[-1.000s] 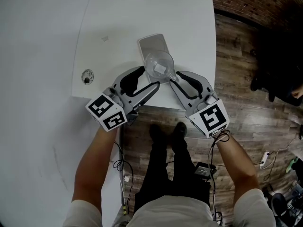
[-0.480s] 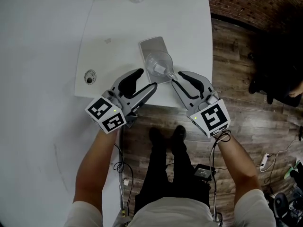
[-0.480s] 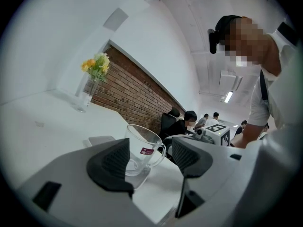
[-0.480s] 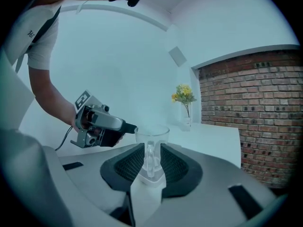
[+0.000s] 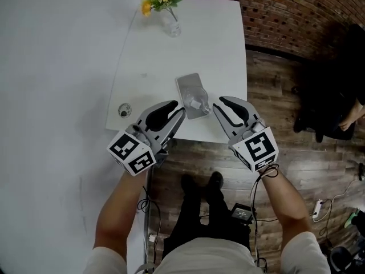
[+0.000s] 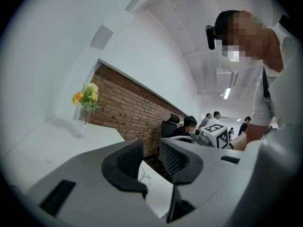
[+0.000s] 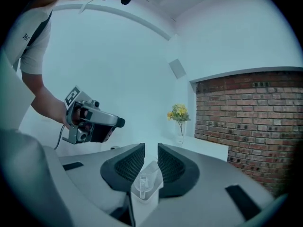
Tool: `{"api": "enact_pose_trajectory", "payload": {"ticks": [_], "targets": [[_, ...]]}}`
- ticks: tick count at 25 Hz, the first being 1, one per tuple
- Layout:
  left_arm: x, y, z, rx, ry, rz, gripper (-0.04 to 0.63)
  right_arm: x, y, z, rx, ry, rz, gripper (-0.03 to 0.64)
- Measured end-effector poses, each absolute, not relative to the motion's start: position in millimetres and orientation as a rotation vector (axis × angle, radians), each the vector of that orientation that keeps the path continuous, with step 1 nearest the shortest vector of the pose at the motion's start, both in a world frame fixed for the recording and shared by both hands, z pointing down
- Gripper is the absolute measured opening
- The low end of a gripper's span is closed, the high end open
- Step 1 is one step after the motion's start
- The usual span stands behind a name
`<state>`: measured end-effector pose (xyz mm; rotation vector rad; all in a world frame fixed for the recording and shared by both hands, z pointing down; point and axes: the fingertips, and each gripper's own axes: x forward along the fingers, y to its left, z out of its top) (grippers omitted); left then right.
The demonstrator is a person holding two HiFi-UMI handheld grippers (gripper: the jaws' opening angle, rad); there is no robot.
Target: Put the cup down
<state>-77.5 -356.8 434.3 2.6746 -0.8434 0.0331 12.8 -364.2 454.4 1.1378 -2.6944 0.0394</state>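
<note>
The cup [image 5: 197,101] stands on the grey tray [image 5: 187,84] near the front edge of the table [image 5: 188,39], and nothing holds it. My right tongs [image 5: 218,104], at its side a second ago, now hang just short of it. They are slightly apart and pinch nothing. My left tongs [image 5: 178,108] are lifted clear as well. They have just been closing from a wide gape to a narrow gap, with nothing between them. I judge the cup is set down and only the retreat remains.
</note>
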Motion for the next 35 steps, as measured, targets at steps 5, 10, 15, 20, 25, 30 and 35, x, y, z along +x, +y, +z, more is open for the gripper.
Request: {"api": "enact_pose_trajectory", "payload": {"ticks": [5,10,15,20,25,30,35], "targets": [[-74.3,-335.6,397.6,2.709,-0.851,0.034,0.083,19.2,-350.4,418.5,1.164,-2.694,0.018,0.092],[-76.8,-319.2,377.3,2.726,-0.855,0.063,0.057,22.2,-336.6,391.4,1.184,-2.699,0.025,0.089],[-80.0,-305.1,356.1,2.743,-0.851,0.059,0.043,21.8,-324.4,366.1,1.202,-2.713,0.046,0.057],[-81.3,-292.5,338.8,2.763,-0.843,0.049,0.034,24.5,-316.5,345.1,1.239,-2.696,0.033,0.044],[-85.7,-277.1,321.9,2.783,-0.818,0.054,0.032,27.3,-304.8,325.7,1.275,-2.66,0.016,0.04],[-91.9,-262.8,306.4,2.787,-0.832,0.051,0.032,28.5,-293.1,308.9,1.294,-2.643,0.006,0.035],[-97.2,-248.5,293.0,2.765,-0.857,-0.002,0.032,27.9,-283.0,292.9,1.31,-2.642,-0.002,0.032]]}}
